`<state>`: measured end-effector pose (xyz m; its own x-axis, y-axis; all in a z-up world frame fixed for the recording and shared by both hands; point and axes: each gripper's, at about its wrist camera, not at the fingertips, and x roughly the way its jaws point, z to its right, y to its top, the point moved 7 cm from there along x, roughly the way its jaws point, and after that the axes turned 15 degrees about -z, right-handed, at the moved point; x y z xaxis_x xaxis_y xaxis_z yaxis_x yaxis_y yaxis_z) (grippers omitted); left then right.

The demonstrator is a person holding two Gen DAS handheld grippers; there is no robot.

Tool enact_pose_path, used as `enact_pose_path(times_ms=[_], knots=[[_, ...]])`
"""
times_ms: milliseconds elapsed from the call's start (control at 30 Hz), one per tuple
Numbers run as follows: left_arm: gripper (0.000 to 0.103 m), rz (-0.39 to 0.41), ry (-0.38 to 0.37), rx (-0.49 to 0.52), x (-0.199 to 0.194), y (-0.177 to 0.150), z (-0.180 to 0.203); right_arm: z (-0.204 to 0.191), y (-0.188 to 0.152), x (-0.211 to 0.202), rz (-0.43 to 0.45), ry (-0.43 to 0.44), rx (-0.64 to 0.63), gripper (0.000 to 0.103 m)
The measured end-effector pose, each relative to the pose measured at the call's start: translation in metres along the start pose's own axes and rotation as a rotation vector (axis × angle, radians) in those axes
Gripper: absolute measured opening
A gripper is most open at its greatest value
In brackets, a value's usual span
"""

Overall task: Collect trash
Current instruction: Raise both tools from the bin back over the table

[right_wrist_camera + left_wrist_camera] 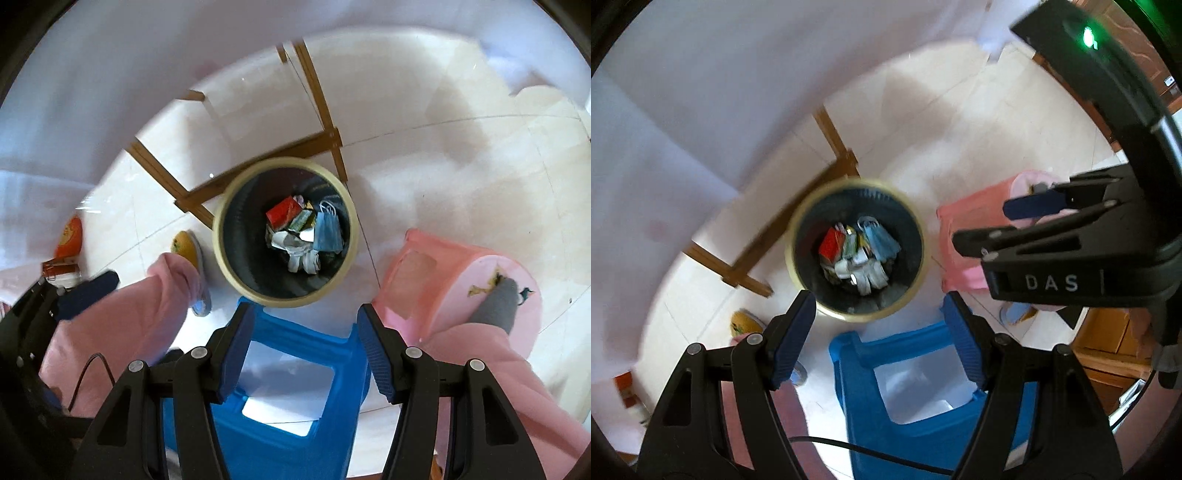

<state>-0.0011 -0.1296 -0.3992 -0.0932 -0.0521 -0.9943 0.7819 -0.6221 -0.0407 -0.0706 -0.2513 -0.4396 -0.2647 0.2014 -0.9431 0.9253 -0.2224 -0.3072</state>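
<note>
- Looking straight down from both wrist views, the two grippers are hanging above a round bin [856, 248] with a pale rim, standing on the tiled floor [960, 122] beside the wooden legs [833, 136] of a piece of furniture.
- Lying at the bottom of the bin are the collected scraps: a red carton [831, 245], a blue face mask [881, 240], foil wrappers and crumpled white paper [864, 277].
- Standing wide apart, the jaws of the left gripper [879, 339] are holding nothing; the bin is showing through the gap.
- Showing likewise parted and empty is the right gripper [303, 350], poised over a blue stool [291, 391] just beside the bin.
- Standing next to the bin is a pink stool [461, 280], bearing what looks like small yellowish scraps [480, 288] on its seat; these are probably the next trash.
- Doing the step well is likely meaning clearing the stools, then descending squarely onto the next piece.
</note>
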Motion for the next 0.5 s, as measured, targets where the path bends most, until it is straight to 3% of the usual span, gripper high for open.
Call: enact_pose_path(times_ms=[233,333,500], knots=[[0.069,0.116,0.042,-0.006,-0.085,-0.004,-0.009,-0.02,-0.025,-0.084,0.111,0.048,-0.039,0.059],[0.069,0.164,0.085,-0.02,-0.123,-0.004,-0.015,-0.036,-0.033,-0.13,0.18,0.068,-0.087,0.059],[0.069,0.25,0.091,-0.075,-0.19,-0.002,-0.03,-0.066,-0.041,-0.202,0.277,0.1,-0.182,0.059]])
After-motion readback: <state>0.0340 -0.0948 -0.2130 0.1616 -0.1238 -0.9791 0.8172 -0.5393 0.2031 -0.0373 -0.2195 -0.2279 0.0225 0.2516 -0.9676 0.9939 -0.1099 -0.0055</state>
